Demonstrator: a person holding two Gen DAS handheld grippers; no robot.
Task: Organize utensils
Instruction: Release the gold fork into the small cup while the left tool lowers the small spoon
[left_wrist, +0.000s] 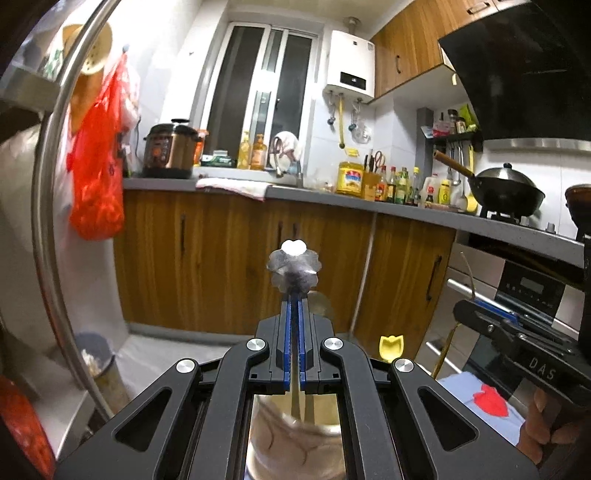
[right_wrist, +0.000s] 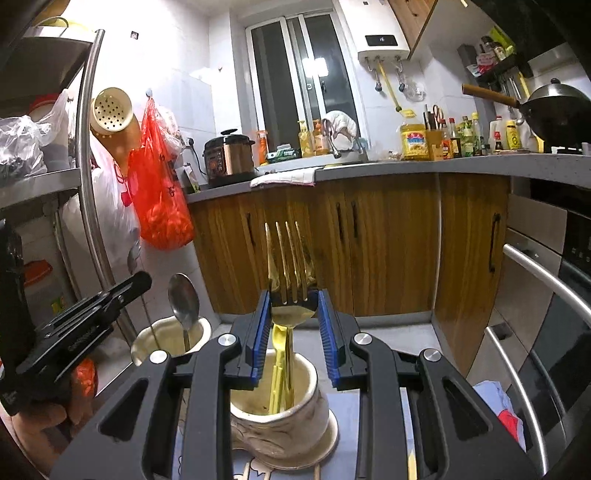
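Your left gripper (left_wrist: 294, 295) is pinching the thin handle of a utensil (left_wrist: 293, 268), its blue pads pressed together on it. The silvery scalloped end sticks up past the fingertips; the glare and blur there make it hard to say which kind of utensil it is. Its handle runs down into the cream ceramic holder (left_wrist: 295, 435) just below the jaws.

Seen from the right wrist, a silver spoon (right_wrist: 184, 301) stands upright in the left cream holder (right_wrist: 162, 338), beside your left gripper's black body.

Your right gripper (right_wrist: 293, 314) is spread wide, its pads either side of a gold fork (right_wrist: 291, 266) and apparently not touching it. The fork stands tines up with other gold handles in the marbled ceramic holder (right_wrist: 295, 417) directly beneath.
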